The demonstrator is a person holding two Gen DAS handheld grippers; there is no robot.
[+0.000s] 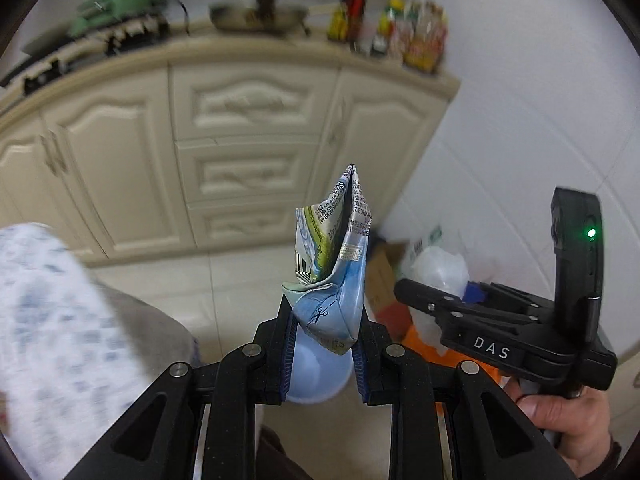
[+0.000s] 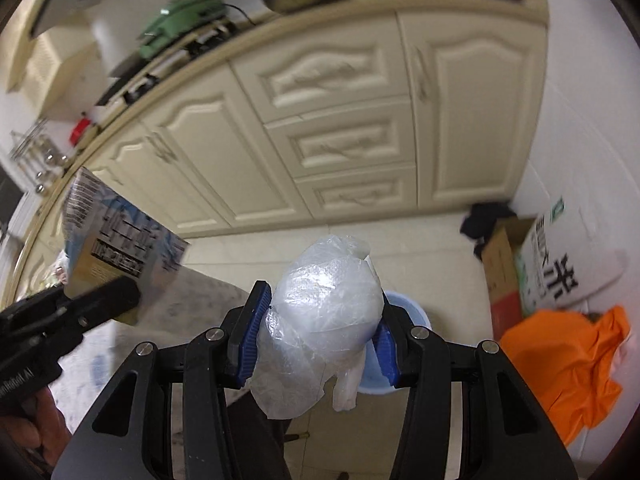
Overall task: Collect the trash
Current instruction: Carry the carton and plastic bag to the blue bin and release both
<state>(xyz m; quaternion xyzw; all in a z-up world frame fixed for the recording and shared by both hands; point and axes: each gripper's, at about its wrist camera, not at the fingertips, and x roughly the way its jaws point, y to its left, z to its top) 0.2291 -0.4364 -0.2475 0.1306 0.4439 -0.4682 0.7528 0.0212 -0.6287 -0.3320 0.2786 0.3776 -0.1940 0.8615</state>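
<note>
We note cream kitchen cabinets (image 2: 332,120) along the far side; the items on their worktop are blurred beyond naming. On the tiled floor at right lie an orange bag (image 2: 568,364) and a printed white sack (image 2: 560,264), both partly cut off. A light blue bin (image 2: 404,312) stands on the floor, largely hidden behind the fingers. The right gripper (image 2: 316,336) is clamped on a crumpled clear plastic bag (image 2: 324,312). The left gripper (image 1: 324,340) pinches narrowly a flattened drink carton (image 1: 336,264). Both items are held above the floor near the bin.
</note>
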